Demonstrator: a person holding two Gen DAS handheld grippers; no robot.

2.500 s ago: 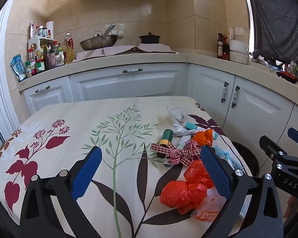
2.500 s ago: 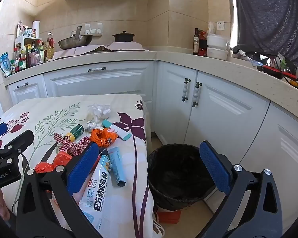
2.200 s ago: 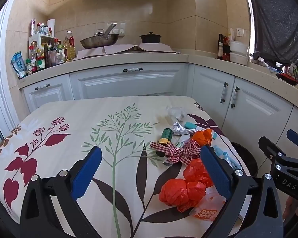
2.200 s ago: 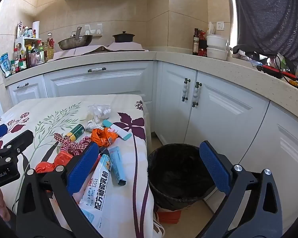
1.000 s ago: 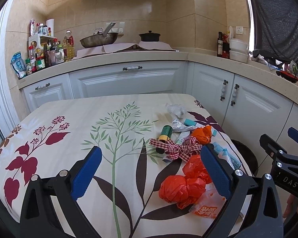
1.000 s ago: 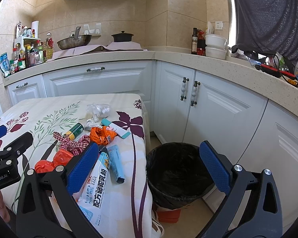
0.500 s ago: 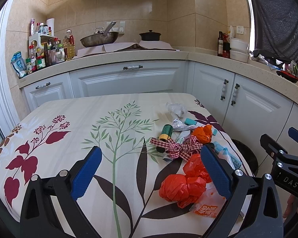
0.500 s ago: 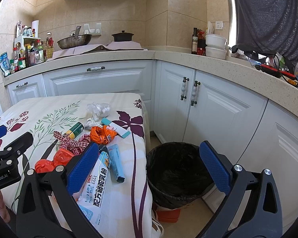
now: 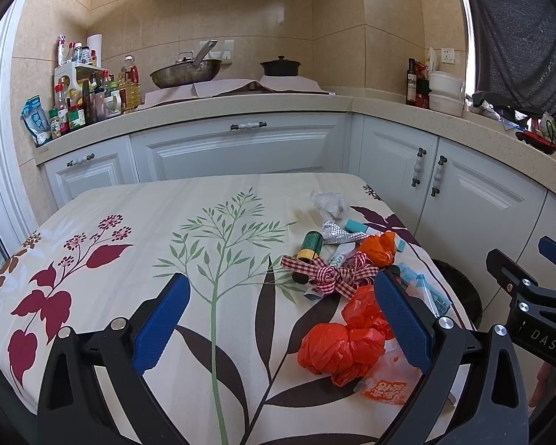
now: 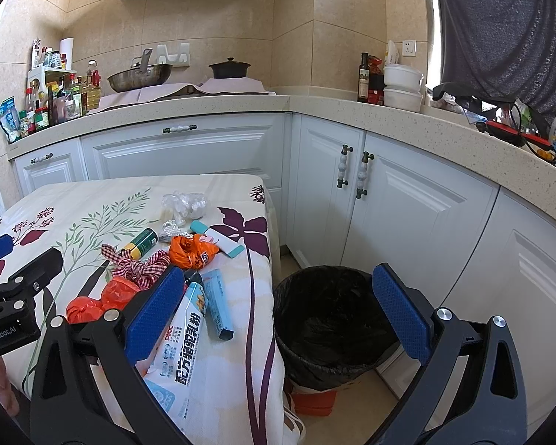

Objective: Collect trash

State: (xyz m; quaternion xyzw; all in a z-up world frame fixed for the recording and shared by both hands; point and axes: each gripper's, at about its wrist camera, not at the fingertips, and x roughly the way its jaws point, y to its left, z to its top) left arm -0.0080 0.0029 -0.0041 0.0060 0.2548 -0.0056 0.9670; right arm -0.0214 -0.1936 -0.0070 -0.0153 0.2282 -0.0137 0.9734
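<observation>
Almost nothing has changed over the last seconds: both tongs still hover with jaws wide apart and empty, the left tongs (image 9: 281, 324) over the floral-clothed counter (image 9: 137, 222), the right tongs (image 10: 274, 309) above its edge. The litter pile, crumpled red plastic bags (image 9: 339, 346), a checked ribbon bow (image 9: 331, 276) and a green-capped bottle (image 9: 307, 250), lies untouched beside the black-lined bin (image 10: 333, 319), so collection has apparently not started.
</observation>
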